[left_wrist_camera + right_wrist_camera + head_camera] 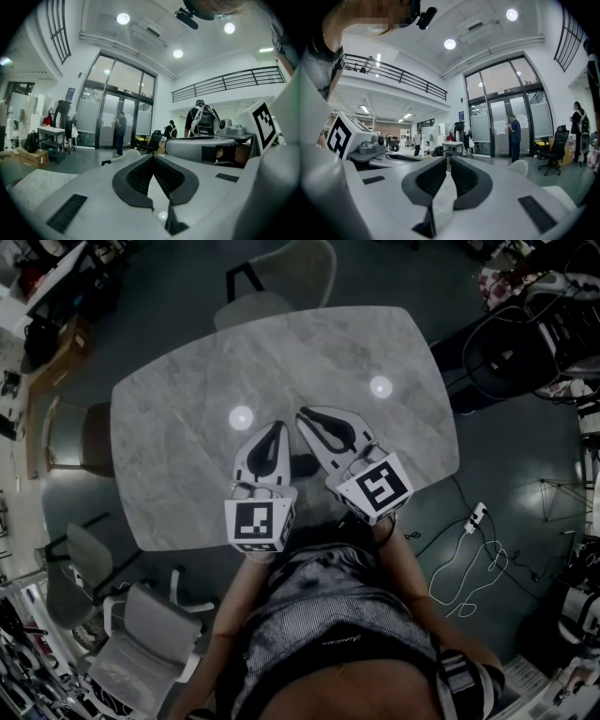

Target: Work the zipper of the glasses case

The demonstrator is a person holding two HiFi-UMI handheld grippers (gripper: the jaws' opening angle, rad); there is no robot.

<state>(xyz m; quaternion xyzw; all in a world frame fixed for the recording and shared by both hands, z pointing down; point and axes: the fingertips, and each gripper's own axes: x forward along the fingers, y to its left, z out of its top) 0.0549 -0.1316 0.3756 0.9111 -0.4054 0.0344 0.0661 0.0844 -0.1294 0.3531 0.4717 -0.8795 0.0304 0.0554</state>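
Nearest the person, both grippers were held just above the near edge of the table, marker cubes toward the body and fingers aimed across the table.

Left gripper: fingers clenched, tips met, nothing between them.

Right gripper: fingers drawn together to a thin slit, nothing grasped.

The glasses case was not made out in any view. A dark patch was seen on the table between the two grippers, and whether it was the case or only shadow could not be told.

Beyond the table's far edge a chair was seen. Cables lay on the floor to the table's right.

Risks, as judged:
- Both gripper views were pointed over the table into the room, so the zipper pull could not be tracked. A blind descent could end with the case shoved along the table.
- Fingers were closed, so the pull cannot be taken until one pair is opened. A late opening means a bump instead of a pinch.
- If the case is not pinned by the other gripper, it is likely to be dragged with the slider.
- A small pull could be slipped off under a side load.
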